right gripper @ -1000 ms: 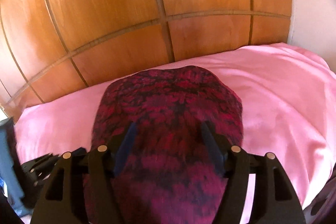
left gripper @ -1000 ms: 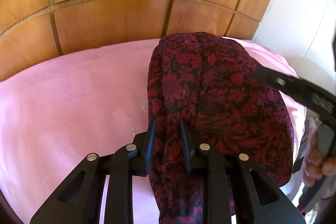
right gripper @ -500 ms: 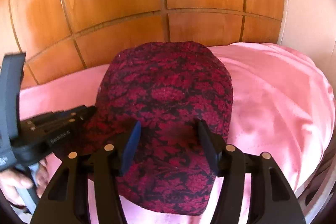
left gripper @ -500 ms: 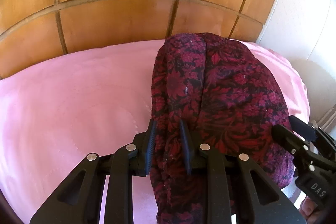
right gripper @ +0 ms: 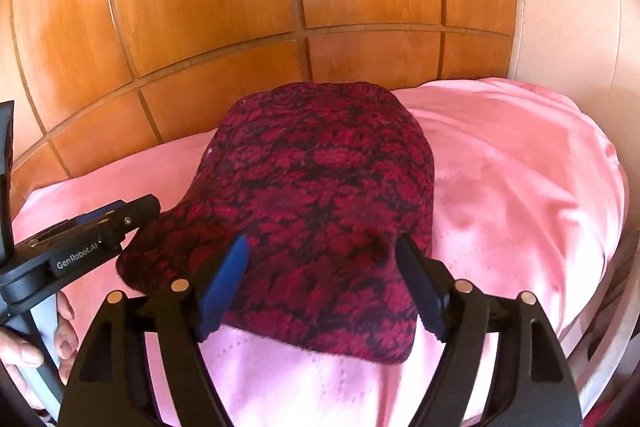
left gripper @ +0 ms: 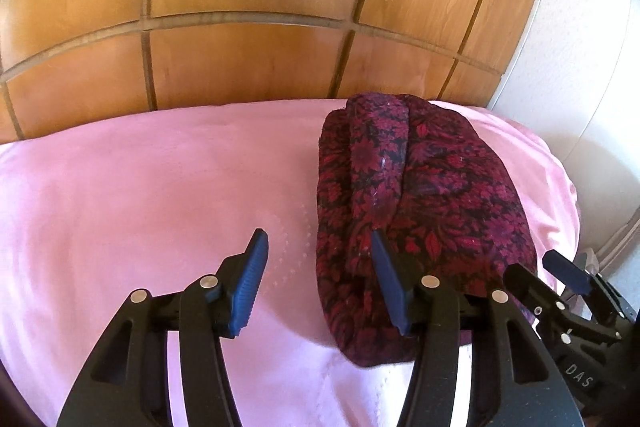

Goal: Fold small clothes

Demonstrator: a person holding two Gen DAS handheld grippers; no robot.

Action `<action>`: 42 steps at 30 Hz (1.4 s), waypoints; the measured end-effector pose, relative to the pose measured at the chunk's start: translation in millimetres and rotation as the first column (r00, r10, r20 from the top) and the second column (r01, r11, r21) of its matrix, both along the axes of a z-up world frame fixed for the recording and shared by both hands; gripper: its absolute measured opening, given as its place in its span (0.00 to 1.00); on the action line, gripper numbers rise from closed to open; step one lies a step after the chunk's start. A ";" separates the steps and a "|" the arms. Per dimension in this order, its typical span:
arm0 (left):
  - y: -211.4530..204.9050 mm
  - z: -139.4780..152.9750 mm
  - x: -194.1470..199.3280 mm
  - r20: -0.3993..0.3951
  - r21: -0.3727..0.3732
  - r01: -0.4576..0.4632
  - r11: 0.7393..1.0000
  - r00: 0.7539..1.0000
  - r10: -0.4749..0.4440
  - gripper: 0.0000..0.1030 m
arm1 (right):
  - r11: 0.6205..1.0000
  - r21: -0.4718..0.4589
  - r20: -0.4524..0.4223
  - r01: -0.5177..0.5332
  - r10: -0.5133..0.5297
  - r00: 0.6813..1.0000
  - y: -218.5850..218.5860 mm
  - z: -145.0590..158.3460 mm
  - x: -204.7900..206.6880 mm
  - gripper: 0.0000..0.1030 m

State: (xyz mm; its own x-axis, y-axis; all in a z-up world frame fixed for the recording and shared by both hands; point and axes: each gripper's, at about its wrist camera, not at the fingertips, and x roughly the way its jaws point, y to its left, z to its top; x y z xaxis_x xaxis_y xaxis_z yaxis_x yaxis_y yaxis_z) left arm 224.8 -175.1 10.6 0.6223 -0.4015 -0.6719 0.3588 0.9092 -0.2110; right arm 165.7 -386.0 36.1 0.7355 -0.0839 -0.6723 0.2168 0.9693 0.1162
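Bed cover: a pale pink quilted bed cover [left gripper: 140, 195] is spread over the bed, and the left half of it in the left wrist view is bare.
Left gripper: the black left gripper with blue pads [left gripper: 318, 277] is held over the bed cover at the near left edge of the garment; its jaws have just been opening and are seen released, with only the garment's left edge lying between them and neither pad pressed on it. Its body, marked "GenRobot.AI", is also seen at the left edge of the right wrist view [right gripper: 86, 245].
Hand: part of a person's hand [right gripper: 24, 347] is seen around the left gripper's grey handle at the lower left of the right wrist view.
Garment: a folded dark red and black floral-patterned knit garment [left gripper: 416, 219] is laid on the bed cover, right of centre in the left wrist view and central in the right wrist view [right gripper: 320, 203]; a rolled fold is seen along its top in the left wrist view.
Right gripper: the black right gripper with blue pads [right gripper: 326, 289] is held above the garment's near edge; its jaws have just been opening and are spread wide, the cloth seen between them but not gripped.
Headboard: a panelled orange-brown wooden headboard [right gripper: 200, 7] is seen behind the bed.
Wall: a white wall [left gripper: 580, 47] is seen at the far right.
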 end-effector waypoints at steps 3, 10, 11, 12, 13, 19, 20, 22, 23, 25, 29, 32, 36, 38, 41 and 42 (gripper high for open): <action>6.0 3.5 -7.7 0.023 0.007 -0.012 1.000 1.000 0.012 0.51 | 1.000 -0.005 -0.002 0.014 -0.014 1.000 4.9 -0.3 -6.0 0.77; 26.9 7.7 -24.4 0.068 0.031 -0.060 0.998 0.996 0.058 0.68 | 0.996 -0.051 0.008 0.069 -0.069 0.998 21.7 7.1 -23.8 0.94; 29.8 8.6 -26.5 0.071 0.030 -0.068 0.997 0.995 0.066 0.71 | 0.995 -0.061 0.015 0.076 -0.076 0.997 24.4 9.8 -26.6 0.96; 33.9 9.9 -30.0 0.079 0.025 -0.081 0.996 0.994 0.078 0.71 | 0.994 -0.070 0.024 0.084 -0.083 0.996 28.1 13.3 -30.0 0.98; 35.9 10.9 -32.1 0.084 0.027 -0.090 0.996 0.993 0.087 0.71 | 0.993 -0.077 0.032 0.092 -0.089 0.995 30.2 15.4 -32.1 0.98; 48.4 18.6 -53.9 0.127 0.039 -0.142 0.989 0.983 0.136 0.84 | 0.979 -0.113 0.055 0.168 -0.163 0.985 41.6 23.6 -45.4 0.98; 49.5 19.4 -58.1 0.139 0.043 -0.149 0.988 0.980 0.142 0.84 | 0.977 -0.120 0.053 0.176 -0.171 0.984 42.5 23.3 -47.2 0.98; 52.4 20.2 -68.5 0.166 0.053 -0.160 0.986 0.975 0.150 0.86 | 0.973 -0.129 0.060 0.192 -0.186 0.981 45.2 22.1 -52.7 0.98; 53.2 20.3 -70.7 0.167 0.055 -0.160 0.986 0.975 0.149 0.87 | 0.971 -0.134 0.063 0.199 -0.192 0.979 45.1 21.3 -53.9 0.98; 56.2 19.0 -76.0 0.162 0.053 -0.161 0.985 0.975 0.151 0.88 | 0.966 -0.147 0.071 0.215 -0.206 0.976 47.1 20.2 -58.1 0.98; 60.1 14.7 -81.8 0.149 0.061 -0.173 0.983 0.975 0.163 0.90 | 0.959 -0.143 0.082 0.245 -0.235 0.968 46.8 21.6 -63.4 0.98; 59.2 12.6 -86.6 0.147 0.073 -0.174 0.982 0.976 0.162 0.92 | 0.960 -0.132 0.090 0.248 -0.237 0.967 46.1 23.5 -65.7 0.98; 56.6 13.4 -90.2 0.155 0.084 -0.170 0.982 0.975 0.156 0.96 | 0.964 -0.123 0.090 0.235 -0.225 0.970 46.3 25.1 -66.7 0.98; 55.3 13.9 -92.4 0.161 0.084 -0.166 0.982 0.975 0.151 0.96 | 0.964 -0.128 0.089 0.233 -0.223 0.971 46.7 24.9 -66.8 0.98; 54.1 14.1 -93.8 0.160 0.089 -0.164 0.982 0.976 0.149 0.96 | 0.964 -0.127 0.084 0.235 -0.226 0.970 46.0 24.4 -66.6 0.98; 53.6 14.3 -95.3 0.162 0.088 -0.164 0.983 0.976 0.148 0.96 | 0.964 -0.123 0.080 0.235 -0.226 0.971 45.3 24.9 -65.2 0.98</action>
State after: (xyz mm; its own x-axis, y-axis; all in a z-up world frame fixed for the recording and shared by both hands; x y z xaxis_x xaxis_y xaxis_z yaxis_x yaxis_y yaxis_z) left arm 129.5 -121.5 24.9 0.7710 -0.2268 -0.5951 0.2319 0.9703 -0.0693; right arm 100.5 -340.7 61.0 0.7278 -0.3398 -0.5956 0.4321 0.9017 0.0136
